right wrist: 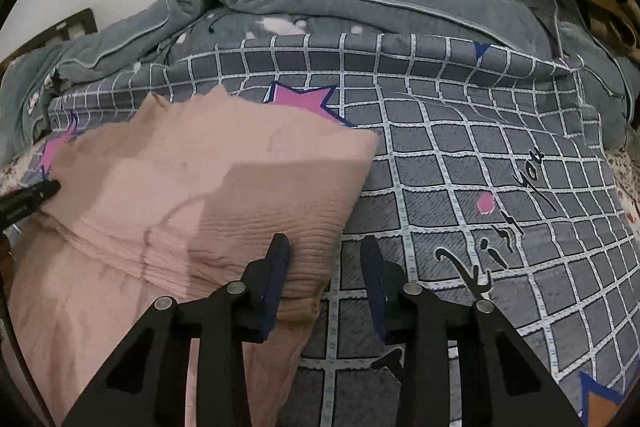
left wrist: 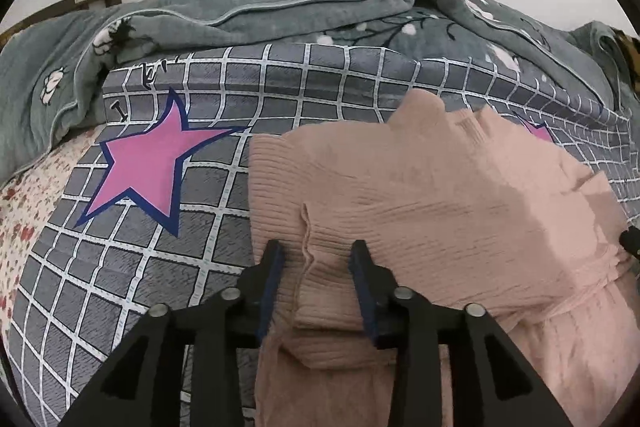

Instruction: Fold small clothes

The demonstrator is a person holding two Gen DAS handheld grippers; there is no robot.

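L claw (left wrist: 316, 251) spread, straddling ribbed fold of pink garment (left wrist: 420, 195), pads not pinching. R claw (right wrist: 324, 247) spread over garment's corner (on bed).

Pink ribbed garment (left wrist: 420, 195) on grey white-checked sheet (right wrist: 460, 155).

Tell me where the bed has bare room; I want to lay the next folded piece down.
Free: the checked sheet right of the pink garment, out to the "kiss you" lettering; also left of it, around the pink star. Crowded: the bunched grey blanket along the far side, and the garment itself, where the left tool and right tool sit.
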